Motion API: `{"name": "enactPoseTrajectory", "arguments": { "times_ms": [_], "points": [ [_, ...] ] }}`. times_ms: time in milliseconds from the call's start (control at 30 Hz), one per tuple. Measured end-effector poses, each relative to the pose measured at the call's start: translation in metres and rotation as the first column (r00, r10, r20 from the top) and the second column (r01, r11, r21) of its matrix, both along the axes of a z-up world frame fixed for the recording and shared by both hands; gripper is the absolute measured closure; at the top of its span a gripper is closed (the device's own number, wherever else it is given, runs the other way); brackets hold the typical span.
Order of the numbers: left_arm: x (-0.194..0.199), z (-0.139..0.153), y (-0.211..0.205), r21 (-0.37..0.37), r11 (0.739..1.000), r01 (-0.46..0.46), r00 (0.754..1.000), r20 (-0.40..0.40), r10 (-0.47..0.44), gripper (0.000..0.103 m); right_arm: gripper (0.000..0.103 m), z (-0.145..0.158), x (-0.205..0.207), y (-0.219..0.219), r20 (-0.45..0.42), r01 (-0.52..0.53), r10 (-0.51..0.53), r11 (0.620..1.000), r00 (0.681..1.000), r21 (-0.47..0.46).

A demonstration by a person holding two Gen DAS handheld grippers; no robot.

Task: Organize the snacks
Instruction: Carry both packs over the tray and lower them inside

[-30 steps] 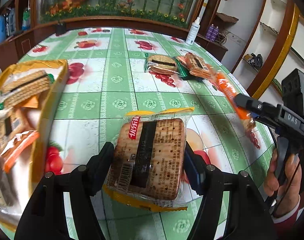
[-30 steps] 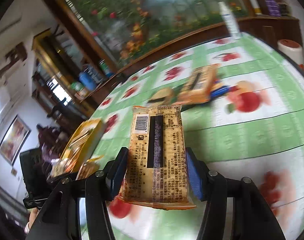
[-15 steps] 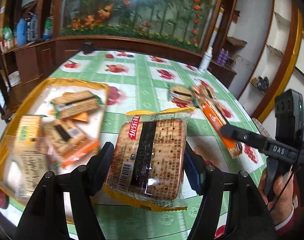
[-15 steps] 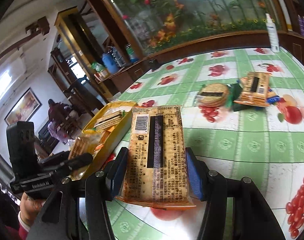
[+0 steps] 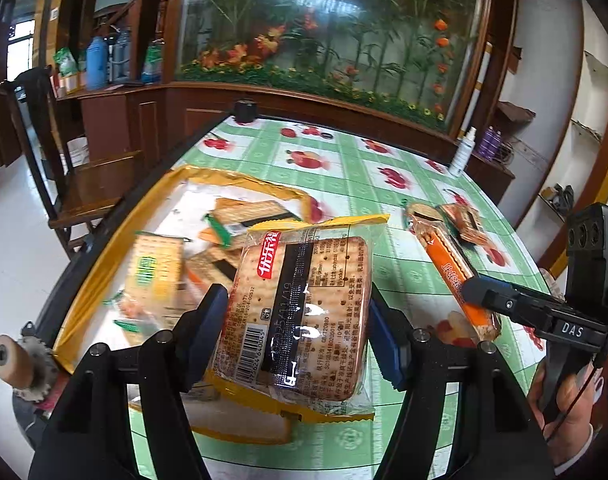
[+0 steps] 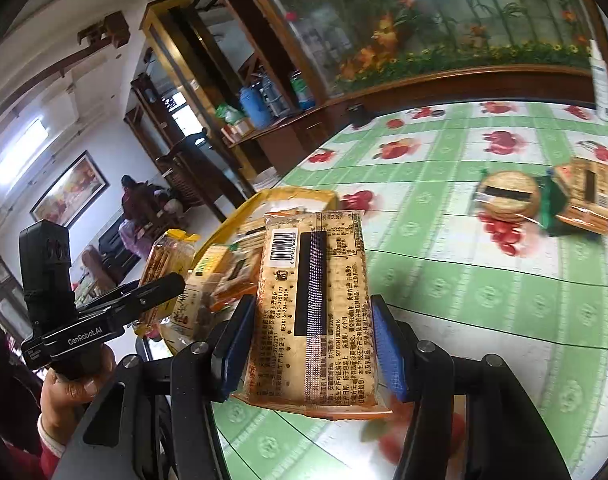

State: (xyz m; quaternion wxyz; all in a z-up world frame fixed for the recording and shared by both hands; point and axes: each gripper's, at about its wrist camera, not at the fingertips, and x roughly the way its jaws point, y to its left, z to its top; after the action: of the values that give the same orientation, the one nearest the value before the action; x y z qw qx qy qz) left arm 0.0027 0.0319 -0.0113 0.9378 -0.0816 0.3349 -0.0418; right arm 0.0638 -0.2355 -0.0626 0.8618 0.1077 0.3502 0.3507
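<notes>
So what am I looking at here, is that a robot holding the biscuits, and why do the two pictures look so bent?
No robot: a person holds a two-finger clamp in each hand, and a wide-angle camera on each clamp looks along its fingers, which bends the view. One picture comes from the left gripper, shut on a yellow-edged cracker pack. The other comes from the right gripper, shut on an orange-edged cracker pack. Each view also catches the other clamp and the hand carrying it. Below is a table with a green fruit-print cloth. On it sit a yellow tray already holding several snack packs, and a few loose packs farther off.
</notes>
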Motion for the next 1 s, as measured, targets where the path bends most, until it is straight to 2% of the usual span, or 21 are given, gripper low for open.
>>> {"name": "enactPoseTrajectory", "arguments": {
  "times_ms": [500,1000],
  "points": [
    [-0.002,0.003,0.030,0.007,0.998,-0.067,0.998,0.008,0.067,0.036,0.046,0.007,0.005,0.066,0.002,-0.117,0.117,0.993,0.993,0.006],
    [0.008,-0.009,0.057,0.008,0.993,-0.119,0.993,-0.017,0.119,0.036,0.047,0.007,0.031,0.120,-0.001,-0.146,0.146,0.989,0.989,-0.004]
  ]
}}
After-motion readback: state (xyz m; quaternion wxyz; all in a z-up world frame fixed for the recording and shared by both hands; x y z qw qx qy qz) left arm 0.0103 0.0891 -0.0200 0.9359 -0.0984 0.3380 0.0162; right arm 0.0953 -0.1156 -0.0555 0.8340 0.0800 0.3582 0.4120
